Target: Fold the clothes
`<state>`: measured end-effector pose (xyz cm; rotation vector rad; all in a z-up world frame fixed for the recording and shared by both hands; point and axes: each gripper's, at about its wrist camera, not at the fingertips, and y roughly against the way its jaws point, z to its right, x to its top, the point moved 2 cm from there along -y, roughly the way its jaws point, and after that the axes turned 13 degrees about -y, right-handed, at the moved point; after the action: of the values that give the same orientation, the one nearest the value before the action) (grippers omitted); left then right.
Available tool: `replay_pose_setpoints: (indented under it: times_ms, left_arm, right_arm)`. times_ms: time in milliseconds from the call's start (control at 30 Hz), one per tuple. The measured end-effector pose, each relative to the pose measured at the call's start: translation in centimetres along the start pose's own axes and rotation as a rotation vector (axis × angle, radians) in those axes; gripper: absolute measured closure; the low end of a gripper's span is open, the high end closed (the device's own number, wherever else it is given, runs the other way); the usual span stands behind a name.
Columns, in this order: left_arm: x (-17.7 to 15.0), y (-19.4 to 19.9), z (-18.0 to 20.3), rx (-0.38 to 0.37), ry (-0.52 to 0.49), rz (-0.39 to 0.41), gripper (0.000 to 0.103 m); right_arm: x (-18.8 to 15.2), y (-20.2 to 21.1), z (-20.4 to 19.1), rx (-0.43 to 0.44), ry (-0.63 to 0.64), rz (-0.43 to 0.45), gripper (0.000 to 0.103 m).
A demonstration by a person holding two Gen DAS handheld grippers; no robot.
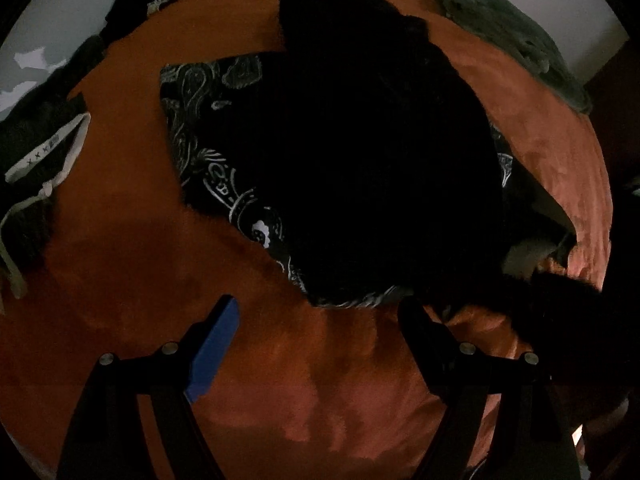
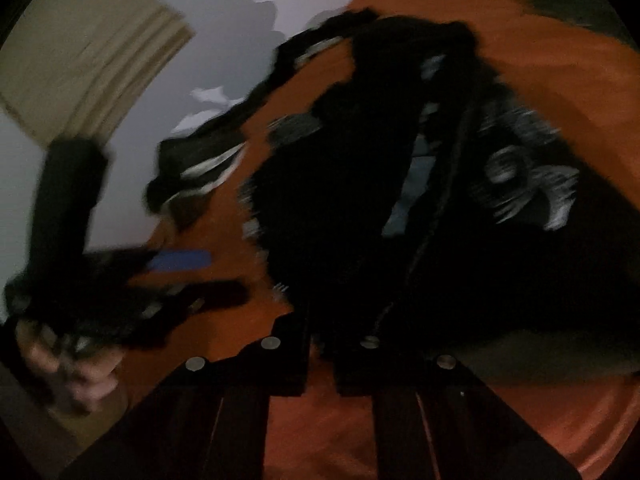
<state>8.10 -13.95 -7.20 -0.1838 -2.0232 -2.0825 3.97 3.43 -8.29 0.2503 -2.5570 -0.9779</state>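
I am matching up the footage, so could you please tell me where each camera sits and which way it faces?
Left wrist: on the left gripper, looking steeply down at the black garment on the orange cover; its open fingers show.
Right wrist: on the right gripper, angled down across the garment; its fingers, shut on black cloth, plus the left gripper and hand.
Shared: garment, cover.

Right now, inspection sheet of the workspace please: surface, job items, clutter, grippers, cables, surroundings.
Surface: orange bedspread, wrinkled, dimly lit.
Job's things: black paisley garment spread at the centre, a plain black garment over it.
Clutter: dark clothes with pale straps at the left edge; grey-green cloth at the far right.
Grippers: left gripper open, over bare bedspread; right gripper shut on black fabric, view blurred.
Cables: nothing seen.
Surroundings: pale wall, beige curtain-like panel; a hand on the left gripper's handle.
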Motion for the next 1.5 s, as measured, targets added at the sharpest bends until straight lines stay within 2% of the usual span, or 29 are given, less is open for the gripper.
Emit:
replay_pose_setpoints:
  times_ms: [67, 167, 267, 300, 333, 467, 533, 633, 700, 767, 933, 1067, 1167, 1200, 1233, 1267, 1300, 1400, 1500]
  left_arm:
    - [-0.4, 0.0, -1.4, 0.006, 0.037, 0.001, 0.020]
    - [-0.8, -0.3, -4.0, 0.017, 0.125, -0.011, 0.020]
    - [-1.4, -0.7, -5.2, -0.047, 0.199, -0.033, 0.020]
    - [-1.6, -0.9, -5.2, -0.067, 0.206, -0.039, 0.020]
    - [-1.7, -1.1, -4.9, -0.078, 0.201, -0.041, 0.020]
    - [-1.8, -2.0, -2.9, -0.115, 0.190, -0.054, 0.020]
    - [-1.8, -2.4, -1.5, -0.144, 0.190, -0.061, 0.020]
    - [-2.0, -2.6, 1.0, -0.154, 0.144, -0.067, 0.020]
    - [-2.1, -2.7, 2.3, -0.156, 0.105, -0.076, 0.020]
    - [-2.4, -2.9, 3.0, -0.155, 0.081, -0.088, 0.020]
    - [-2.9, -3.7, 2.1, -0.156, 0.127, -0.110, 0.020]
    - [-3.1, -4.3, 2.2, -0.190, 0.158, -0.133, 0.020]
    - [-3.0, -4.3, 2.8, -0.213, 0.150, -0.137, 0.020]
    - [-3.0, -4.3, 3.0, -0.213, 0.141, -0.139, 0.020]
    - [-3.0, -4.3, 3.2, -0.212, 0.136, -0.140, 0.020]
    - [-3.0, -4.3, 3.3, -0.212, 0.134, -0.141, 0.020]
    - [-3.1, -4.3, 3.4, -0.211, 0.134, -0.142, 0.020]
    - [-3.2, -4.3, 3.4, -0.207, 0.150, -0.140, 0.020]
    - [-3.3, -4.4, 3.7, -0.210, 0.160, -0.131, 0.020]
  right_arm:
    - [-1.2, -1.8, -0.4, 0.037, -0.016, -0.080, 0.095]
    - [-1.6, -3.6, 1.2, 0.081, -0.157, -0.170, 0.092]
    - [-0.1, -2.0, 3.4, 0.089, -0.261, -0.149, 0.092]
    - [0.6, -1.0, 3.8, 0.077, -0.265, -0.129, 0.087]
    - [1.4, 0.2, 4.1, 0.046, -0.247, -0.109, 0.083]
    - [6.1, 5.6, 5.2, -0.107, -0.131, -0.026, 0.078]
    - [9.3, 7.5, 5.8, -0.203, -0.050, 0.022, 0.063]
    - [14.0, 8.2, 6.3, -0.324, 0.103, 0.105, 0.043]
    - [16.7, 7.3, 6.9, -0.413, 0.225, 0.148, 0.042]
    - [18.3, 5.5, 6.9, -0.463, 0.312, 0.145, 0.042]
    - [20.5, 1.1, 7.6, -0.540, 0.402, 0.098, 0.042]
    - [21.8, -1.3, 7.7, -0.599, 0.416, 0.085, 0.042]
    - [23.2, -2.3, 8.1, -0.558, 0.334, 0.098, 0.042]
    - [23.7, -2.7, 8.2, -0.538, 0.303, 0.103, 0.043]
    - [24.0, -2.7, 8.3, -0.517, 0.274, 0.111, 0.055]
    - [24.2, -2.3, 8.3, -0.494, 0.248, 0.124, 0.069]
    - [24.4, -1.9, 8.3, -0.471, 0.223, 0.138, 0.093]
    - [24.5, -0.2, 8.1, -0.413, 0.158, 0.187, 0.097]
    - [22.2, 4.2, 6.5, -0.430, 0.158, 0.288, 0.099]
